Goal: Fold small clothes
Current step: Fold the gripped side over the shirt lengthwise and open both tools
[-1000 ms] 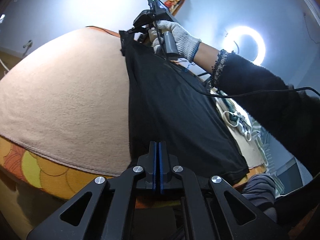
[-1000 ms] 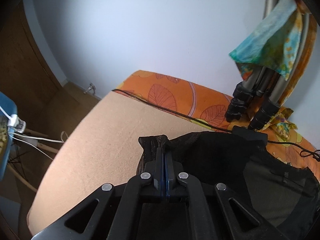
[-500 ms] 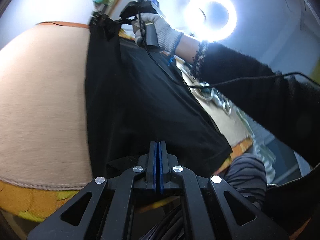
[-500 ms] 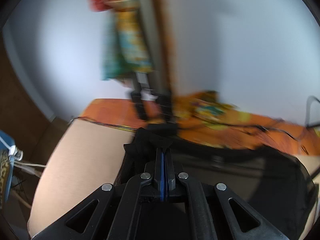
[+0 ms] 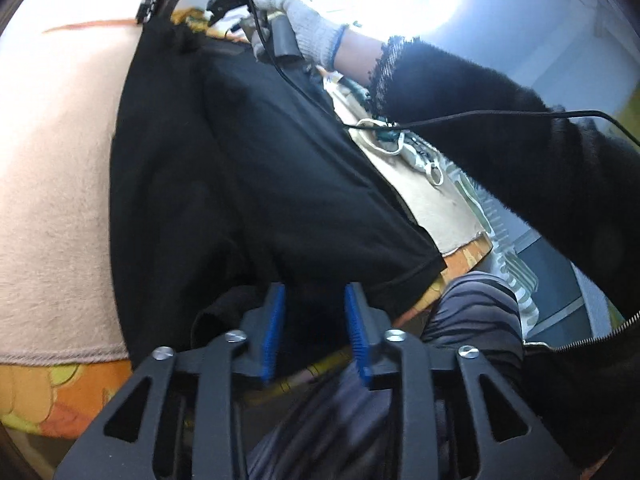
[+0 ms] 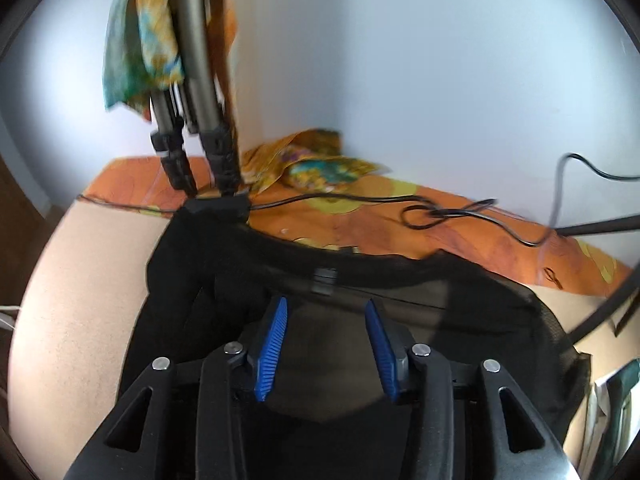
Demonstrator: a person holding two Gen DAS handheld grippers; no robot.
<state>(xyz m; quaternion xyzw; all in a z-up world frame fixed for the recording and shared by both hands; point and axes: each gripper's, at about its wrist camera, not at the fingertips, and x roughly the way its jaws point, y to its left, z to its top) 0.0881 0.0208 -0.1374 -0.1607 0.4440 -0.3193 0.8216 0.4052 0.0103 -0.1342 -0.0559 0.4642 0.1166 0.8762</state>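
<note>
Black shorts (image 5: 248, 184) lie folded lengthwise on a beige blanket (image 5: 52, 184), running from the near edge to the far end. My left gripper (image 5: 314, 330) is open just above the near hem, holding nothing. My right gripper (image 6: 324, 344) is open over the waistband end of the shorts (image 6: 360, 292), holding nothing. In the left wrist view the right gripper (image 5: 224, 0) is seen in a gloved hand at the far end of the shorts.
An orange patterned sheet (image 6: 460, 236) covers the bed beneath the blanket. Tripod legs (image 6: 200, 120) stand at the waistband end with a black cable (image 6: 440, 216). Light-coloured clothes (image 5: 424, 160) lie right of the shorts. A bright ring light (image 5: 416, 0) shines behind.
Both grippers have opened and let go of the shorts, which now lie folded on the blanket. Both cameras have swung to the right.
</note>
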